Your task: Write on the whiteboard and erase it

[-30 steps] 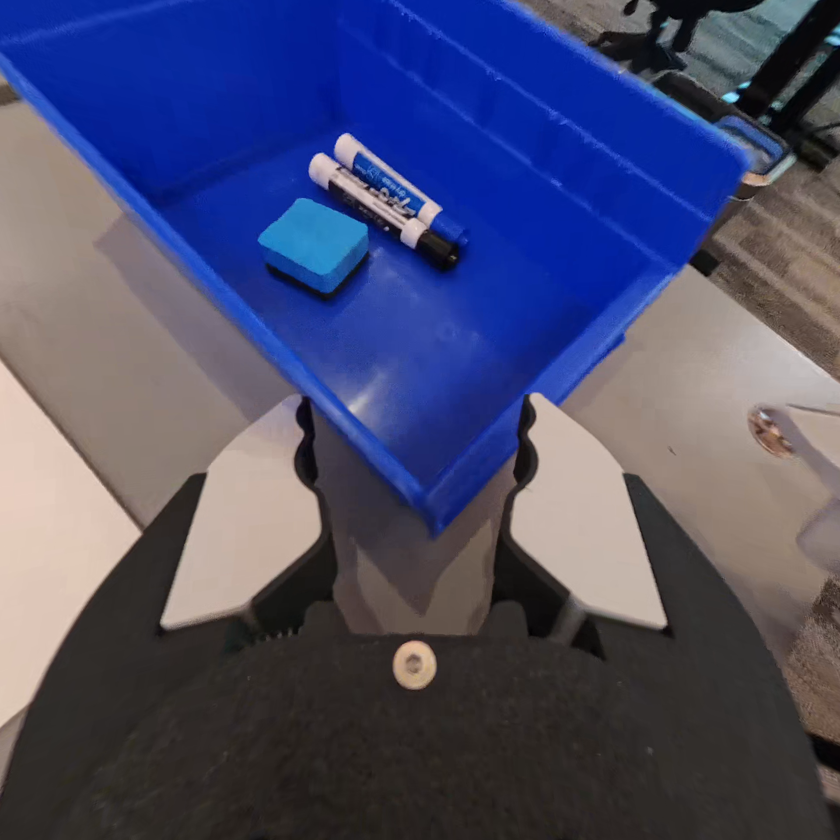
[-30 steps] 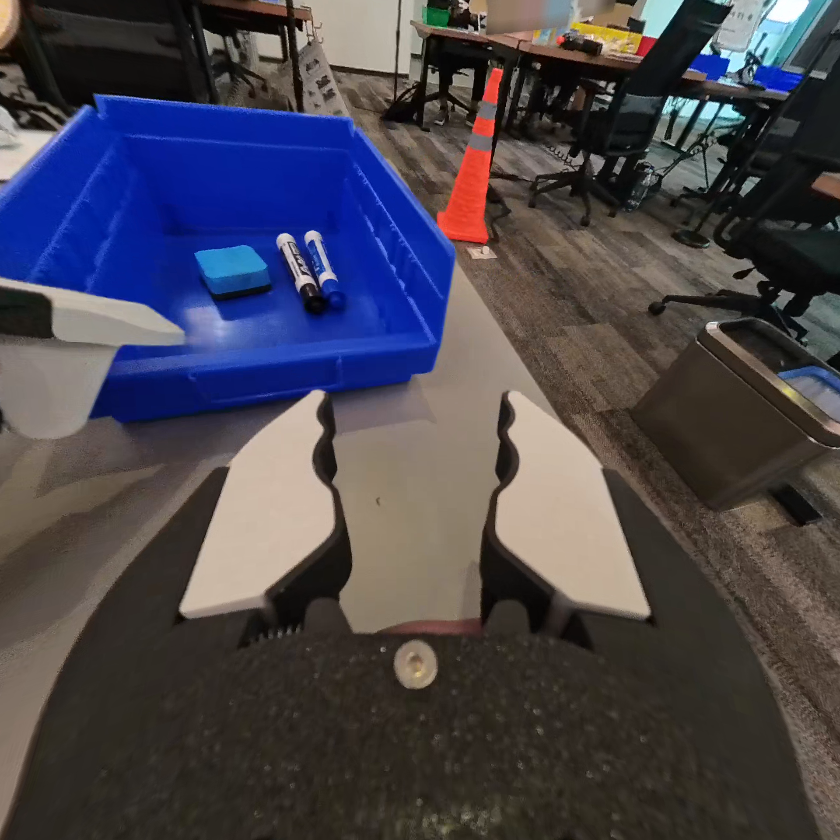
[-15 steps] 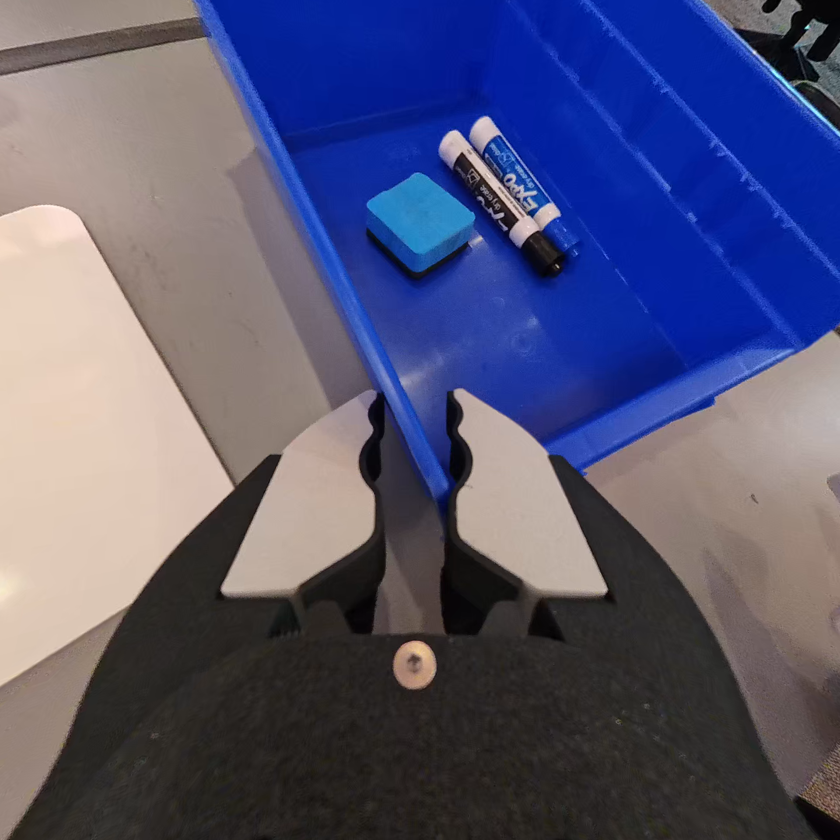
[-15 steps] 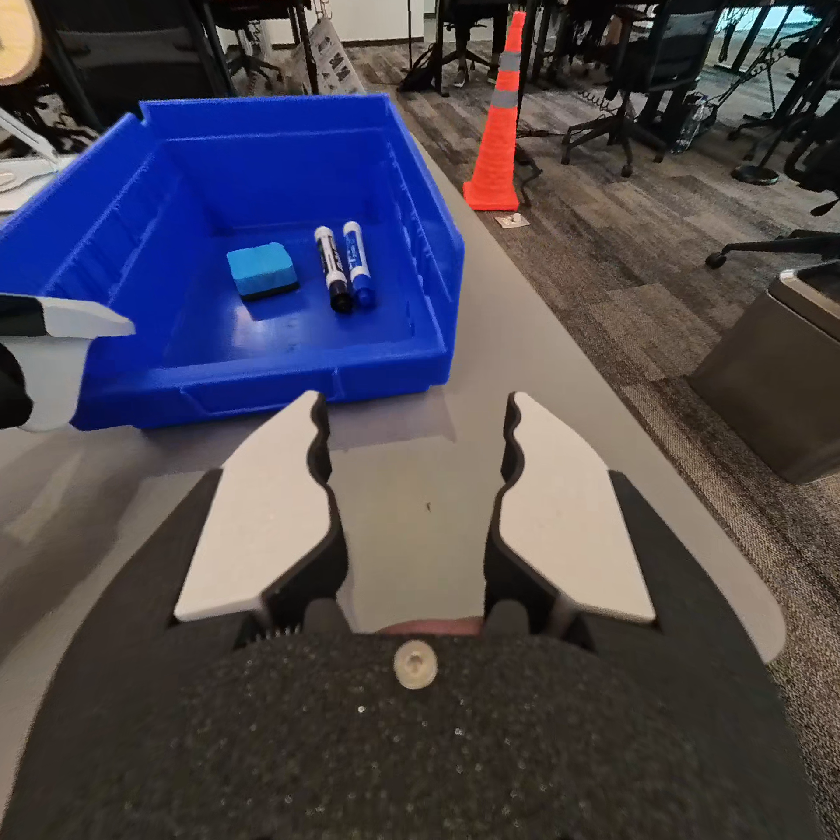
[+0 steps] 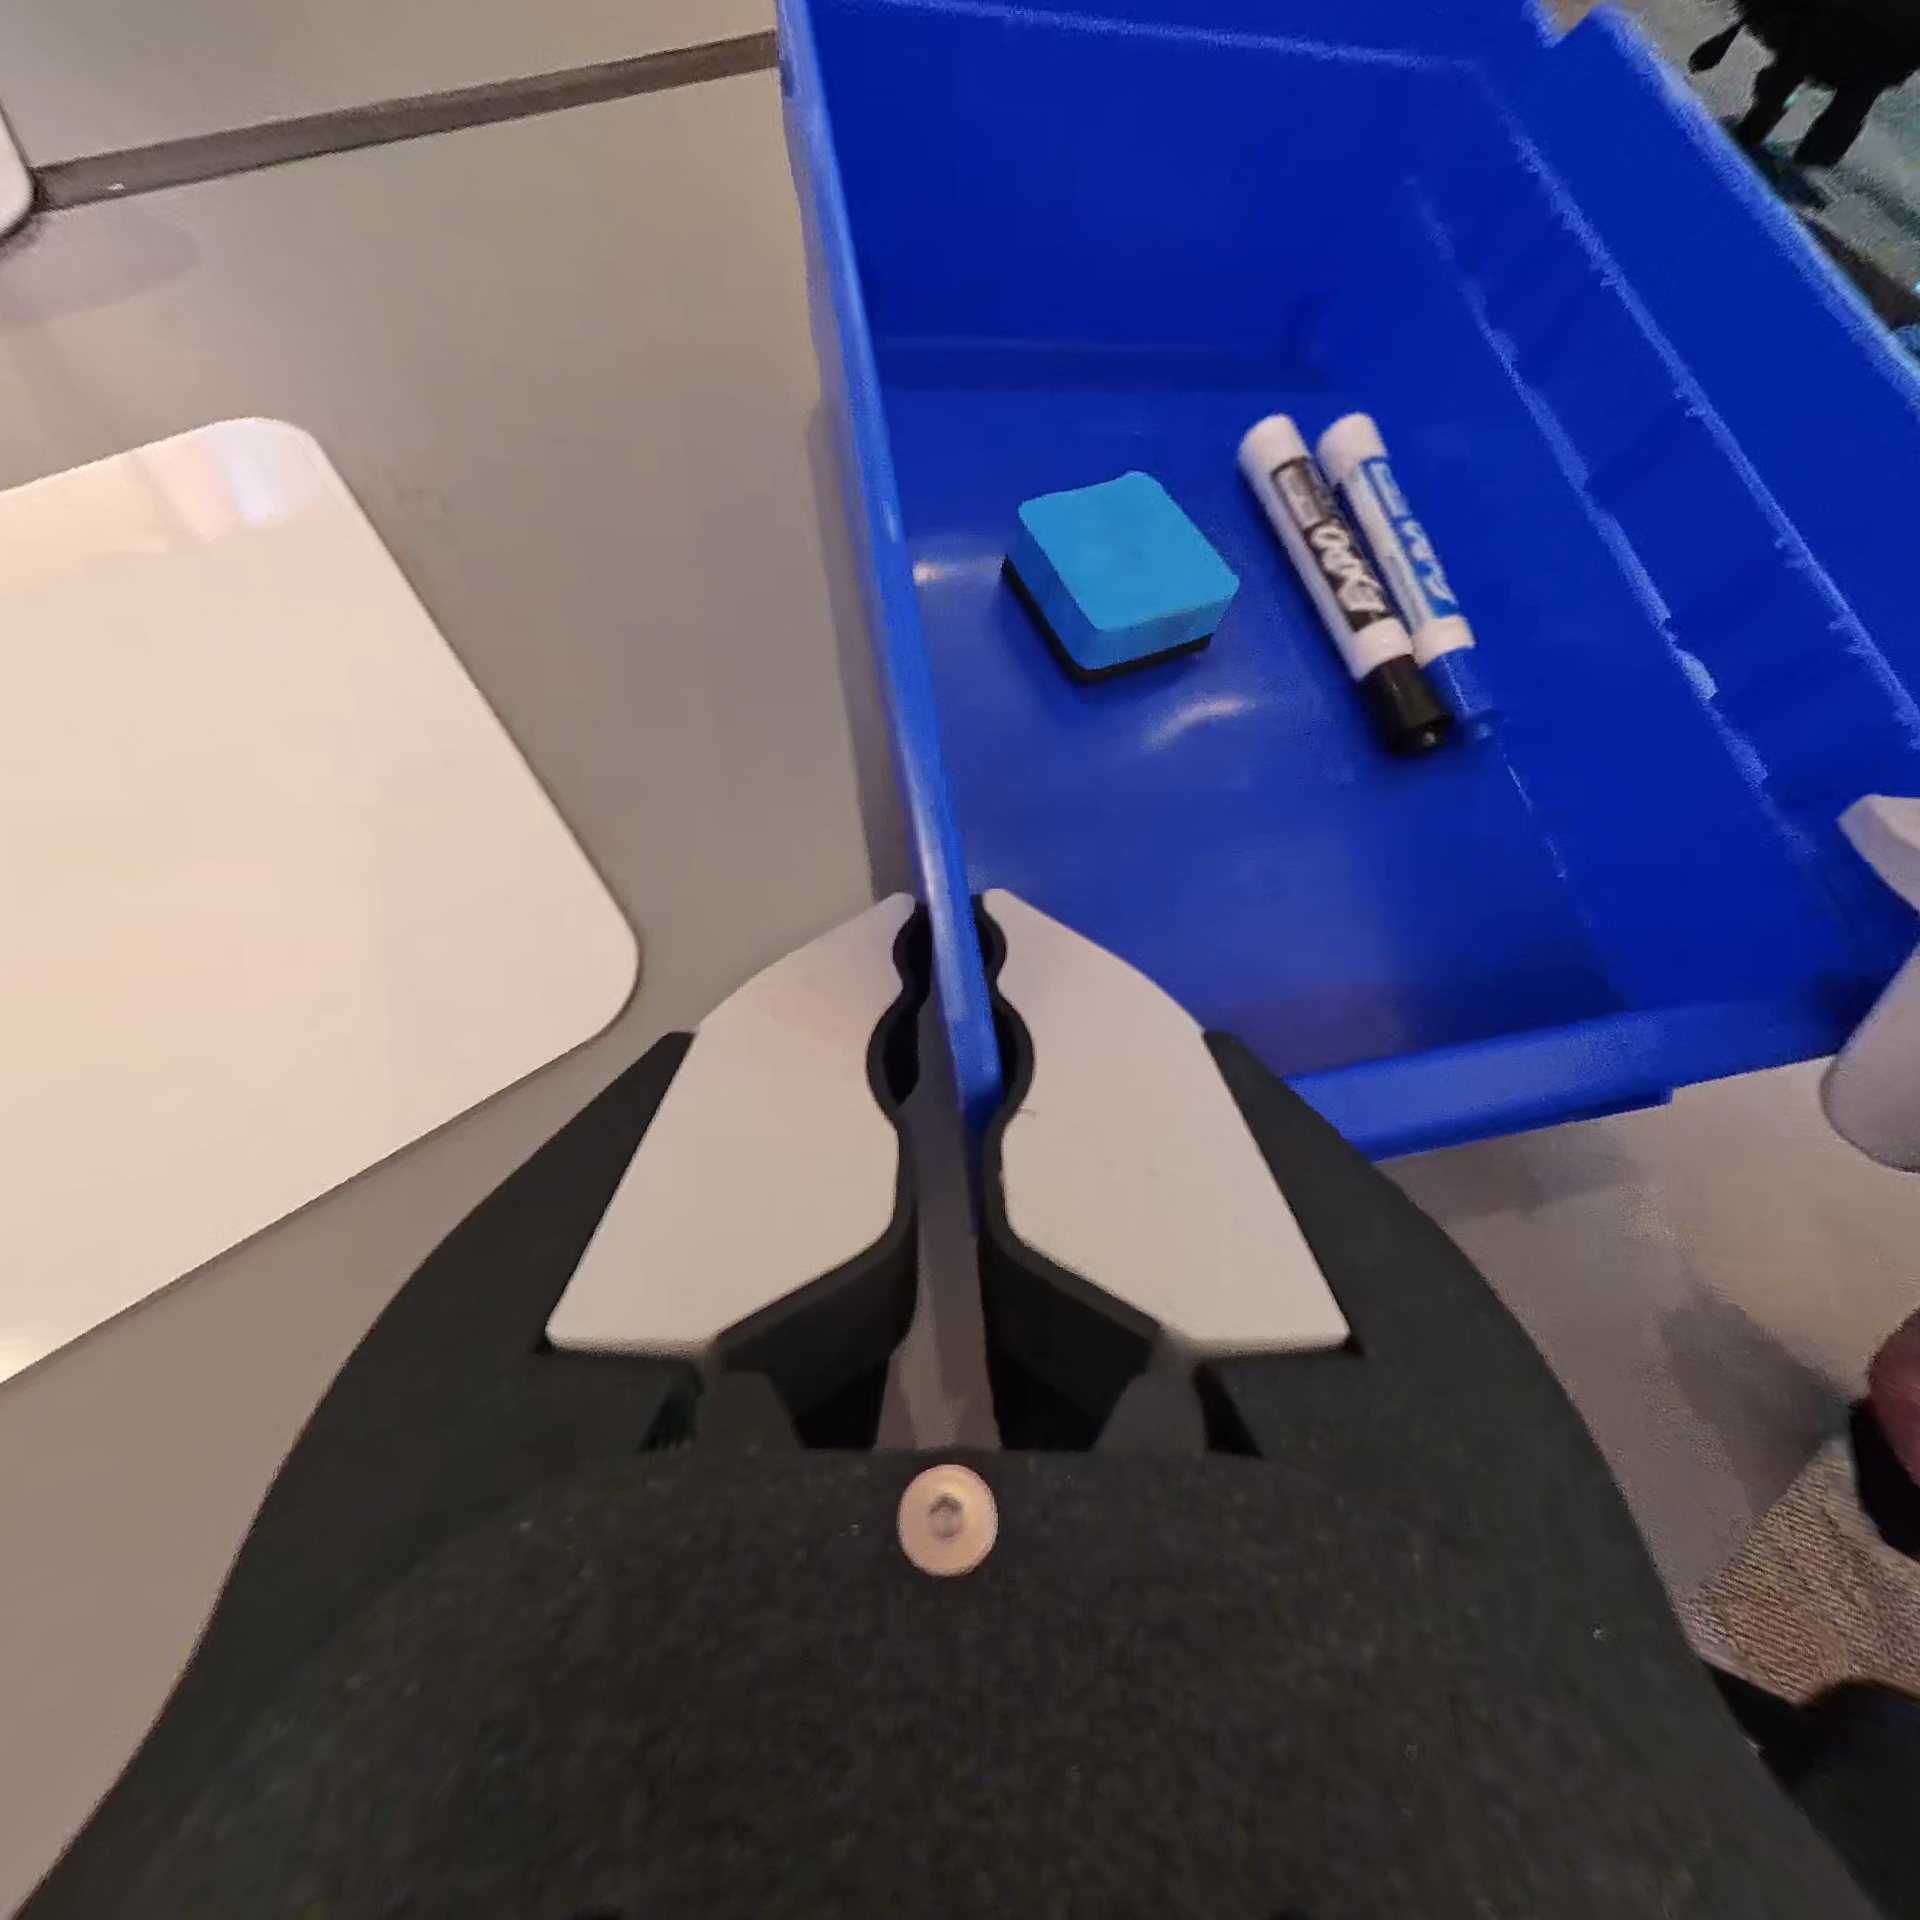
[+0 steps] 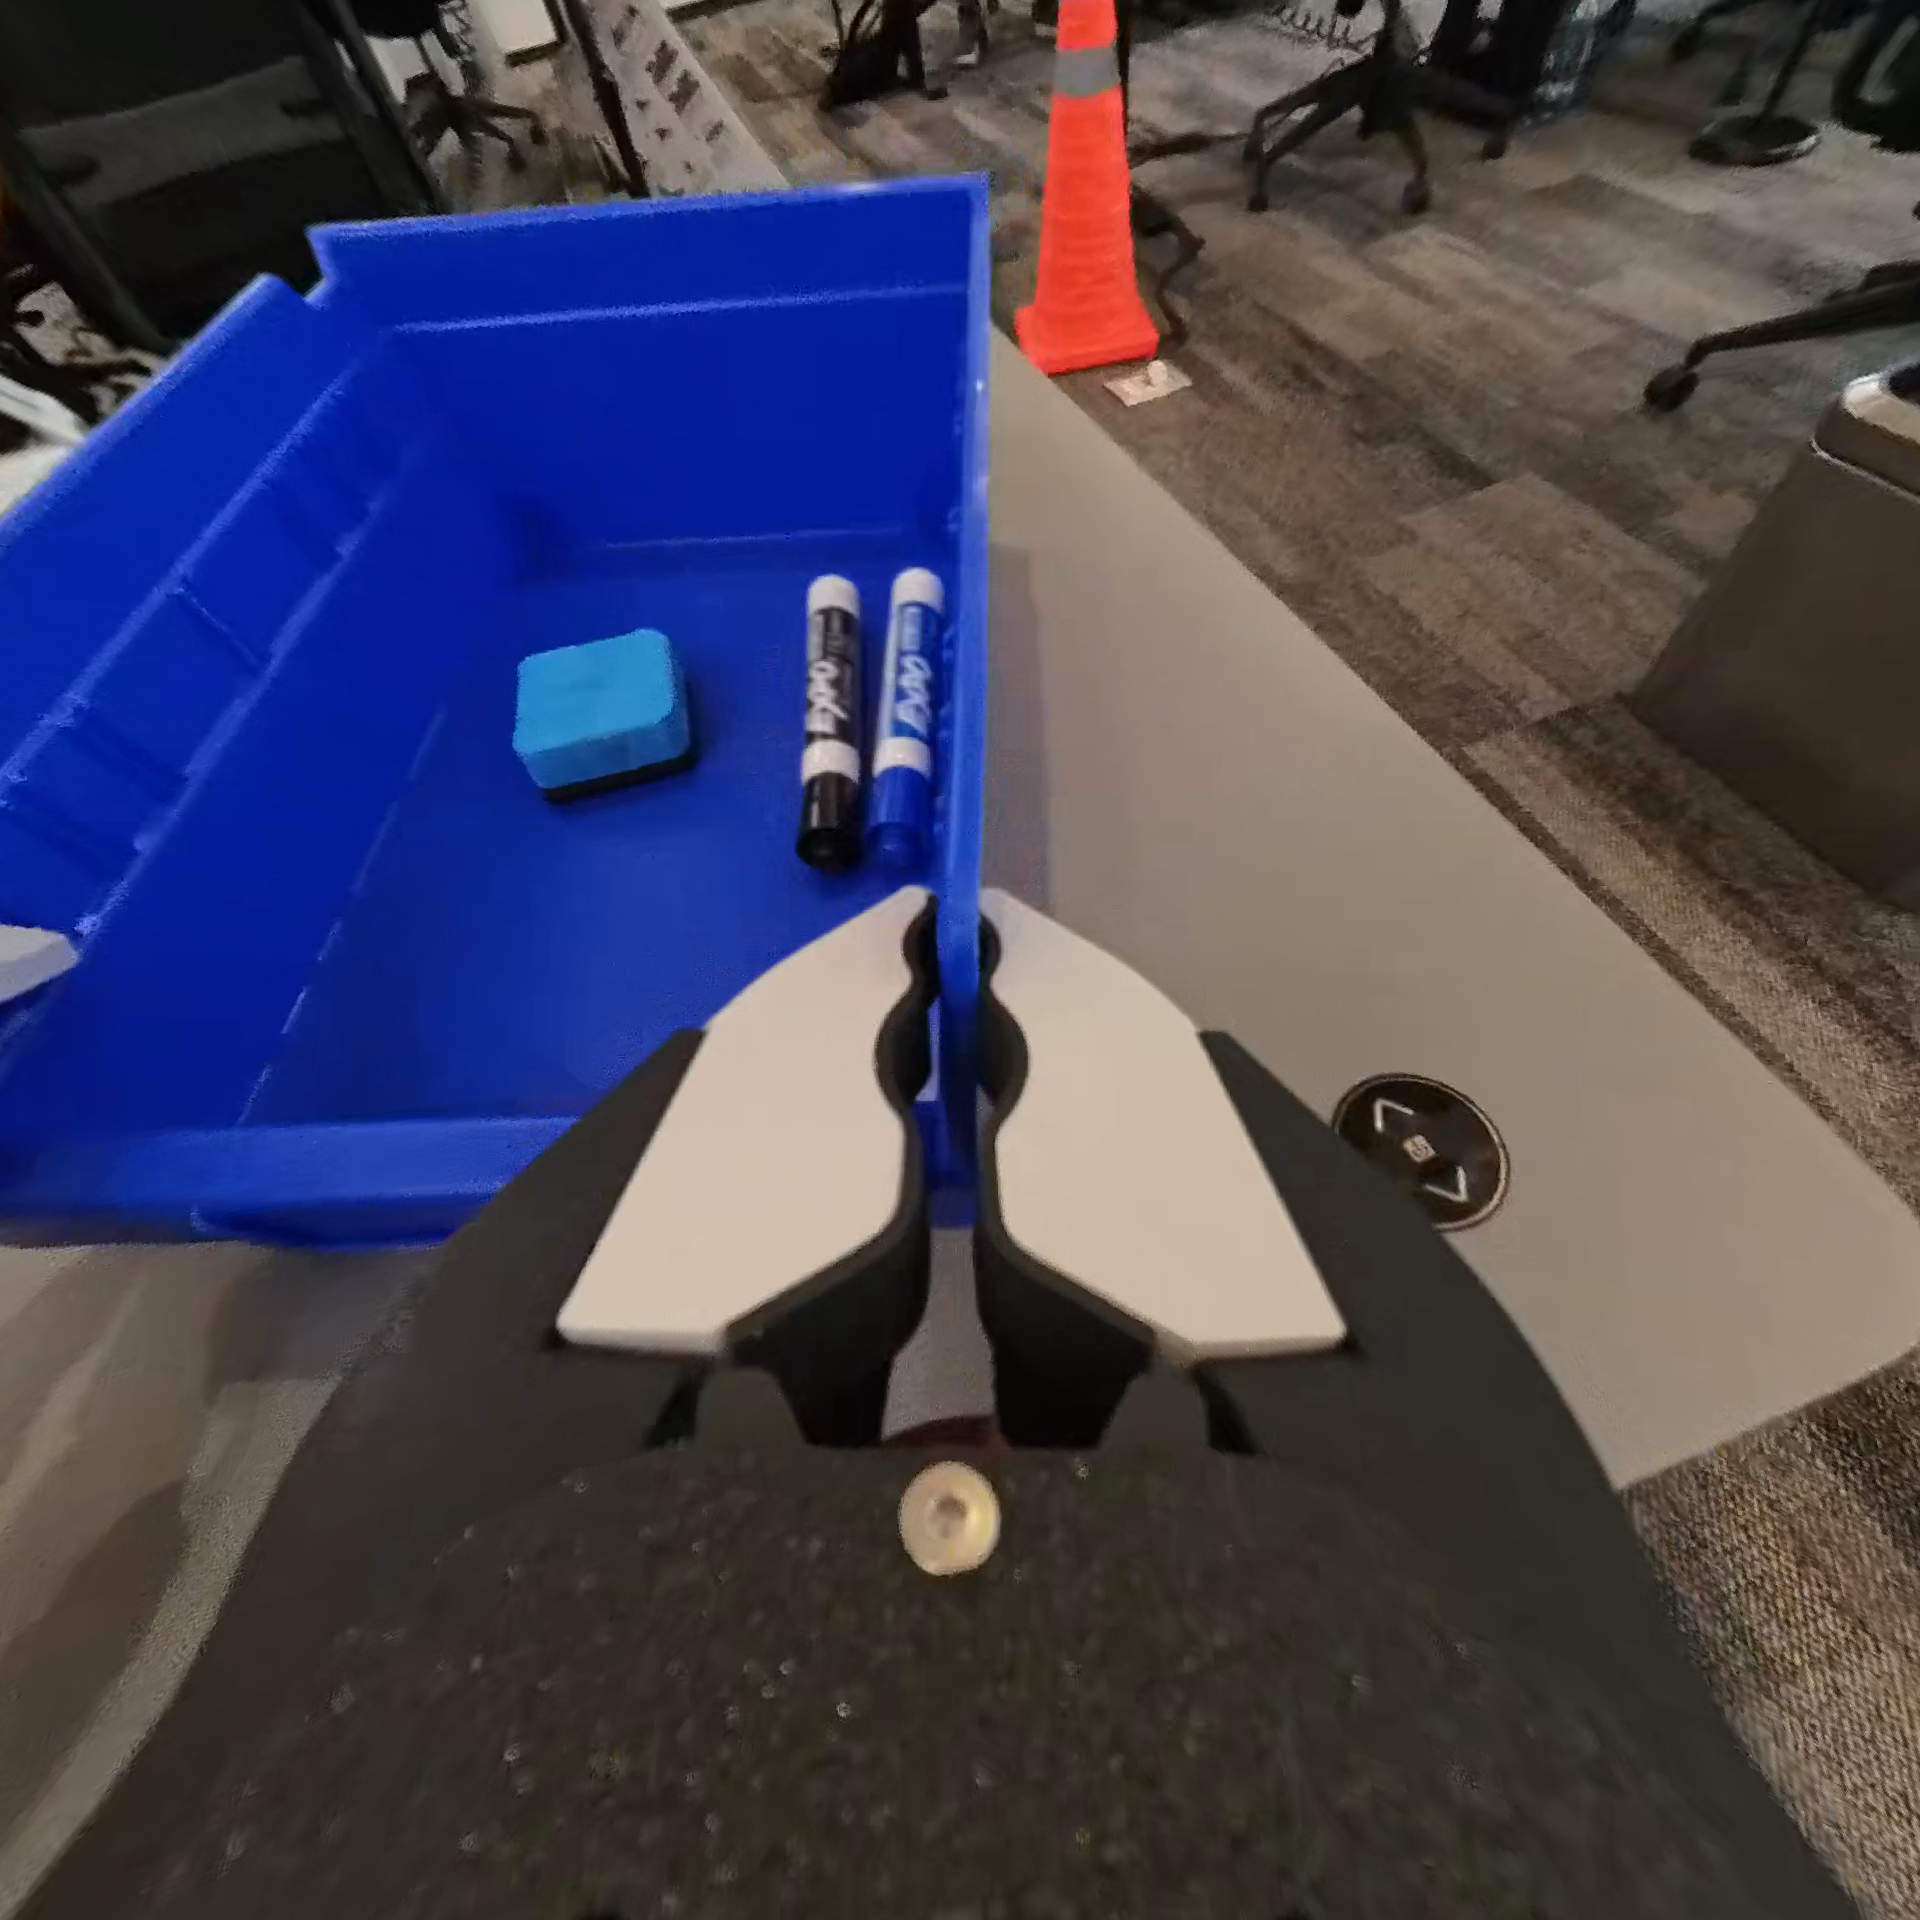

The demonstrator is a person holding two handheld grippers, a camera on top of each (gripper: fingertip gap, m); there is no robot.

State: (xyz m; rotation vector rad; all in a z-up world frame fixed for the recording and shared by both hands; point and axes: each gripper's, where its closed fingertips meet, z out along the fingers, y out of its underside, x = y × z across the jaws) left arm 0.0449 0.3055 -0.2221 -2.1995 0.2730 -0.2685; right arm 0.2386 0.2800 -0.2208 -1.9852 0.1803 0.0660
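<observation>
We see the grey table [image 5: 520,343] carrying everything, and on it the big blue bin [image 5: 1351,208], which both of our grippers have by its side walls. The left gripper [image 5: 948,914] has its jaws drawn down to a narrow gap, pinching the bin's left wall near the front corner, one finger outside the wall and one inside. The right gripper [image 6: 958,914] does the same on the opposite wall, its jaws just as narrow, clamped on the thin blue plastic near the front corner. To the left of the bin, well apart from it, the whiteboard [image 5: 208,831] lies flat on the table, white, with rounded corners. Beyond the table's far edge in the right wrist view we see an orange traffic cone [image 6: 1086,208] standing on the carpet, and at the right edge a grey waste bin [image 6: 1808,665]. Inside the blue bin, on its floor, the light blue eraser [image 6: 601,709] rests apart from the walls, and beside it the two markers lie side by side, touching: the black marker [image 6: 831,717] nearer the eraser, the blue marker [image 6: 906,717] close against the right wall. A small round black control [image 6: 1419,1151] sits set into the table just right of our right gripper.
</observation>
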